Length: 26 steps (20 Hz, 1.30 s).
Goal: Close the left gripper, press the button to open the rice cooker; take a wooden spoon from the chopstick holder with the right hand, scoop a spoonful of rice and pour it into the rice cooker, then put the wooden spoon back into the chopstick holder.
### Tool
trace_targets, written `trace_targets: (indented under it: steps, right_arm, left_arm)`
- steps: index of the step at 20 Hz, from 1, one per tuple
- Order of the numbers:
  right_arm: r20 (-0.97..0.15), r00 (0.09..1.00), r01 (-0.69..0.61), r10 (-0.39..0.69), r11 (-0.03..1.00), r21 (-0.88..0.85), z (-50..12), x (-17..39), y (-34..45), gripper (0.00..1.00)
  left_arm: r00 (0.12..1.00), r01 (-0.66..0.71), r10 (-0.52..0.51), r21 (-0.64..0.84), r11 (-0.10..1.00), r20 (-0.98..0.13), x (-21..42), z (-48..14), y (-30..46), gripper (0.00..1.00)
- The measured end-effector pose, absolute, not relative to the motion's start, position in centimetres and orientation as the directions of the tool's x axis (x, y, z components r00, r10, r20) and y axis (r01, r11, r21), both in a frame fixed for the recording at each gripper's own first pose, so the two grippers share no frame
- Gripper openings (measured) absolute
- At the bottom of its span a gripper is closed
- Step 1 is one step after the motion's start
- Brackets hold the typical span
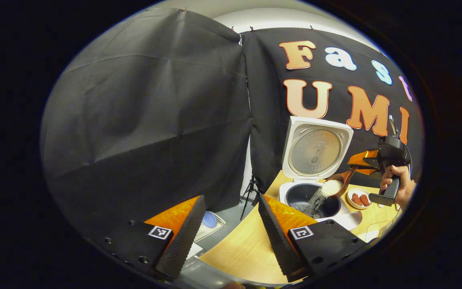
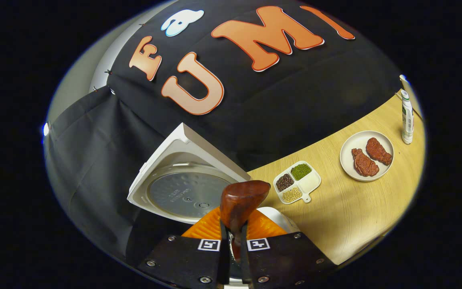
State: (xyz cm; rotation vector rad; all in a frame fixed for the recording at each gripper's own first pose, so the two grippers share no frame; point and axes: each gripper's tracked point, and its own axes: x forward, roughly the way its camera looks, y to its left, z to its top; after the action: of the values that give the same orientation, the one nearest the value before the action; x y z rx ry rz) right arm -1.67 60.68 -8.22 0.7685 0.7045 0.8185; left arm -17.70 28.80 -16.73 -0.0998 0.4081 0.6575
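Right claw [image 2: 231, 241] tips wooden spoon [image 2: 243, 200].

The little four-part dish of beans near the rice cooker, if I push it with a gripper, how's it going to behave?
The divided dish sits low and flat on the wooden table, so it would probably slide rather than tip. It looks small and likely light. Its compartments hold loose beans with no cover, so a sharp shove might scatter some.

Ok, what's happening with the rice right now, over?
Right gripper shut on wooden spoon, tipping rice into open rice cooker. Left gripper open, held back. Nothing blocking.
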Motion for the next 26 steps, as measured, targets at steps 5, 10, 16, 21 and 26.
trace_targets:
  steps: [5,10,16,21,26]
  right_arm:
    - [-0.217,0.515,-0.446,0.830,0.475,0.759,-6.3,-1.3,60.6,0.10]
    - [-0.183,0.524,-0.518,0.832,0.482,0.707,-4.4,-1.4,60.7,0.10]
    - [-0.152,0.530,-0.591,0.835,0.491,0.639,-2.4,-1.2,61.3,0.10]
    - [-0.108,0.520,-0.677,0.848,0.485,0.553,-0.8,-1.9,61.6,0.10]
    - [-0.064,0.506,-0.751,0.860,0.476,0.457,1.1,-3.3,61.9,0.10]
  left_arm:
    - [0.719,-0.604,0.565,0.038,0.796,-0.404,-17.4,-16.8,28.0,0.92]
    - [0.718,-0.605,0.566,0.039,0.795,-0.405,-17.5,-16.8,27.7,0.92]
    - [0.719,-0.602,0.567,0.047,0.797,-0.402,-17.3,-16.5,27.6,0.92]
    - [0.727,-0.592,0.556,0.042,0.805,-0.403,-16.8,-16.7,27.1,0.92]
    - [0.733,-0.584,0.549,0.043,0.811,-0.402,-16.6,-16.8,26.9,0.92]
